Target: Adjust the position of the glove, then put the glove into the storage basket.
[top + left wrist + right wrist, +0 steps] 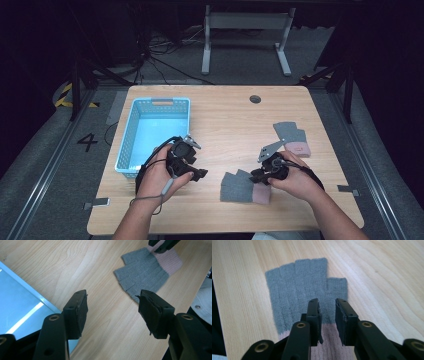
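Gloves, two in all, lie flat on the wooden desk (225, 120), each fingerless, grey with a pink cuff; the near glove (245, 187) sits close to the front edge, right of centre, and the far glove (291, 138) lies near the right edge, well apart from the first; one blue plastic basket (131, 132) stands at the left side of the desk; two grippers are held over the desk, one in each hand; the right gripper (327, 315) hovers over the near glove where grey meets pink, its jaws parted by a narrow gap, holding nothing; the left gripper (112, 311) hangs between the basket and the near glove, its jaws spread wide, with bare wood between them.
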